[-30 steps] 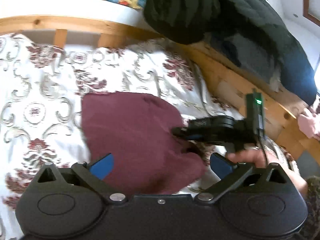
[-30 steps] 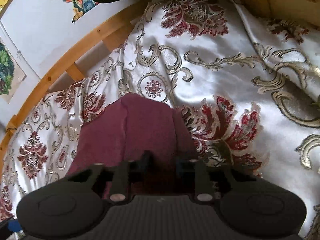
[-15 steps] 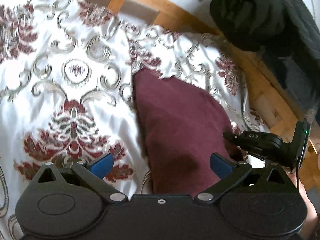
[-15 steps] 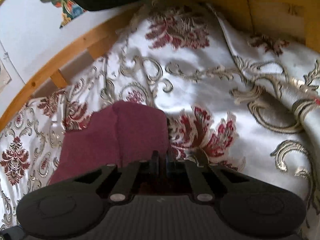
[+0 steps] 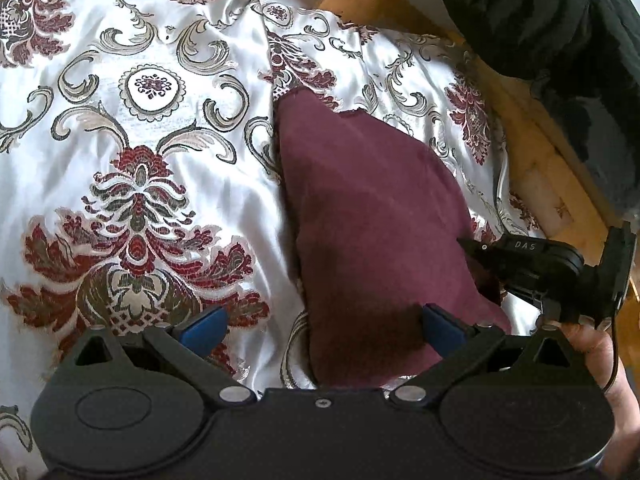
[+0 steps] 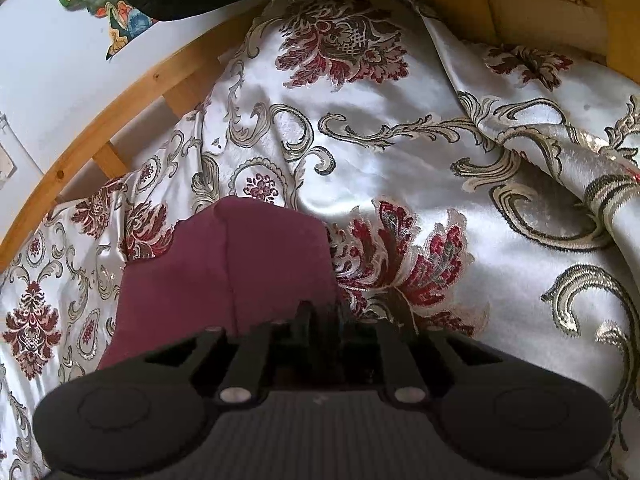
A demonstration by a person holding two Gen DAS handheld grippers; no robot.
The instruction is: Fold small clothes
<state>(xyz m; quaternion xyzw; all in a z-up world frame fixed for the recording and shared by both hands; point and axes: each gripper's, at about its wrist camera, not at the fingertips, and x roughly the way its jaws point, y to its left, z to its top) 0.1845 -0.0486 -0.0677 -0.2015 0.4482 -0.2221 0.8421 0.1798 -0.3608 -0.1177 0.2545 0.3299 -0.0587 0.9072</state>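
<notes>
Centrally on the bed lies a maroon garment (image 5: 372, 216), a soft, matte knit folded into a rough wedge that narrows toward its far end, with a seam running down its length in the right wrist view (image 6: 228, 264). It rests on a glossy satin bedspread (image 5: 120, 128) woven with silver scrolls and dark red damask flowers, rumpled into ridges at the far right. A pale wooden bed frame (image 6: 120, 100) curves around the far side, and a dark quilted jacket (image 5: 560, 24) is heaped on the rail at the far right. The left gripper (image 5: 322, 324) hovers spread wide, its blue-padded fingers (image 5: 204, 326) straddling the garment's near left edge without touching it. The right gripper (image 6: 324, 312) has its black fingers pressed narrowly together, pinching the garment's near right edge; from the left wrist view it comes in low from the right (image 5: 472, 246).
</notes>
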